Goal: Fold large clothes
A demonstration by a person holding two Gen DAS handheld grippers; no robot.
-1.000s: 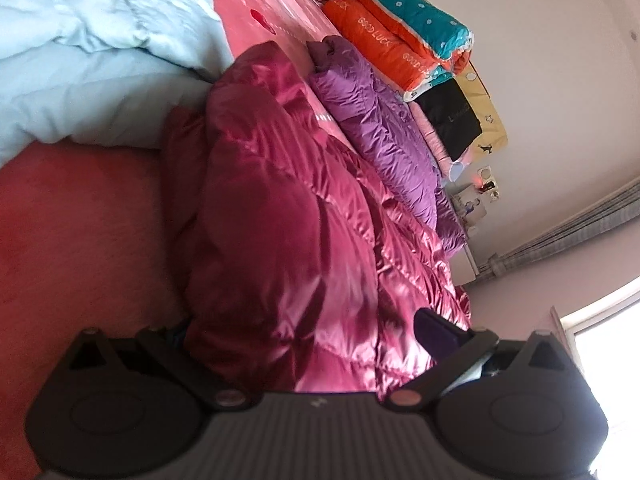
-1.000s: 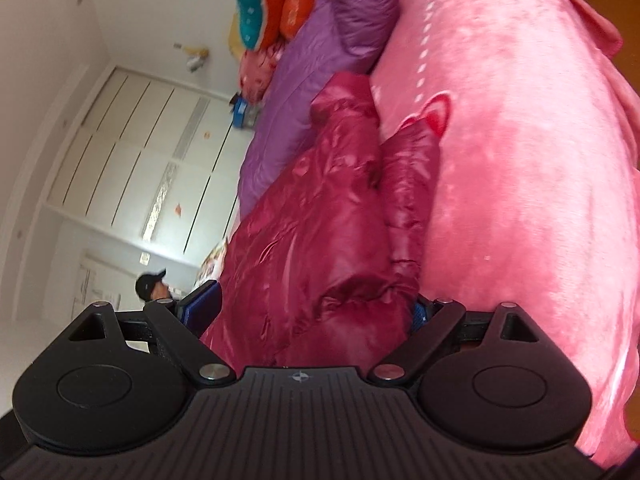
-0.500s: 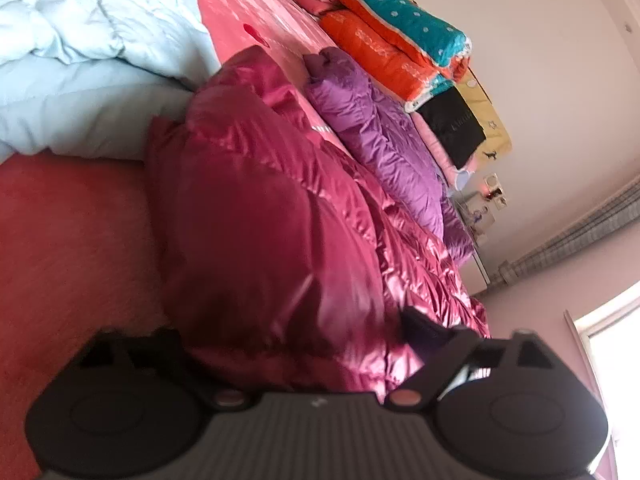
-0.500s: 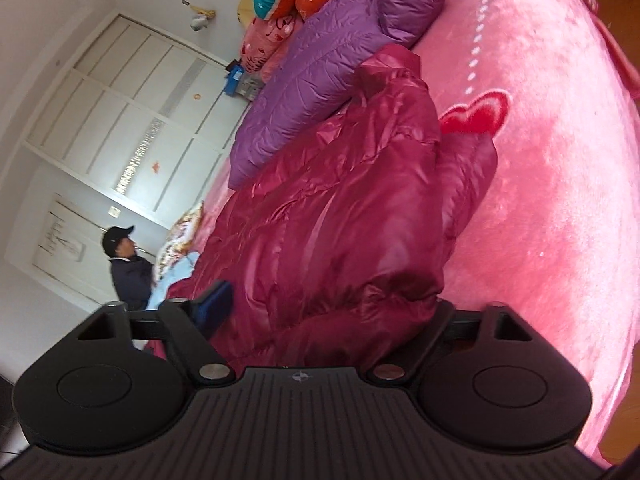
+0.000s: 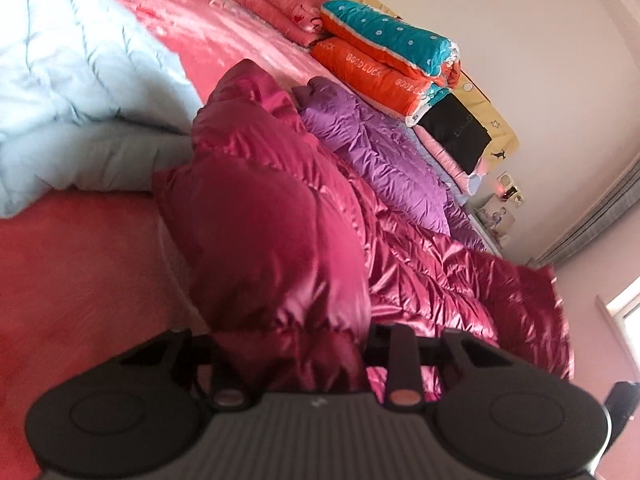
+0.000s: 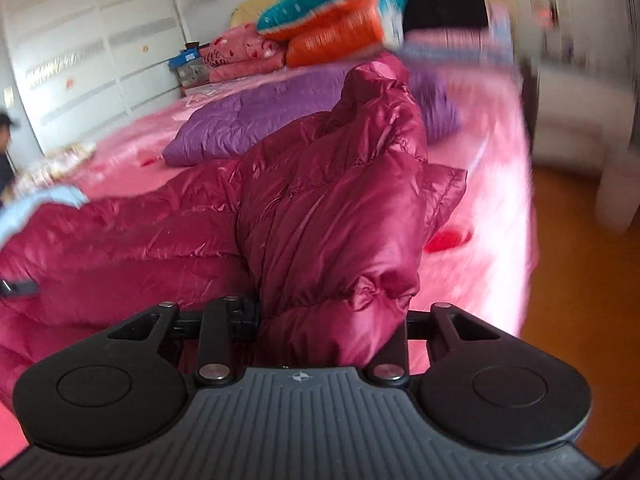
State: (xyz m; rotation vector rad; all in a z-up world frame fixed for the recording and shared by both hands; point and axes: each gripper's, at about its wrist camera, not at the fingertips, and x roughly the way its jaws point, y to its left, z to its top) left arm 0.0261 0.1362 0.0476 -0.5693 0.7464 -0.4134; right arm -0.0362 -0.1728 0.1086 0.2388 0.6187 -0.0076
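Bedroom w/ pink bed (image 5: 80, 280) carrying the magenta puffer coat (image 5: 280, 220), laid lengthwise beside a purple coat (image 5: 380, 152), light blue coat (image 5: 60, 80) off to one side. Left gripper (image 5: 292, 344) and right gripper (image 6: 332, 320) have just been closing and each now pinches a puffy bunch of the magenta coat, 2 grips at the near end, both bunches raised off the bed. To fold well IMO: keep both pinches firm since the shell looks slick, lift evenly, carry the end over the body w/ edges aligned, avoid dragging the purple coat.
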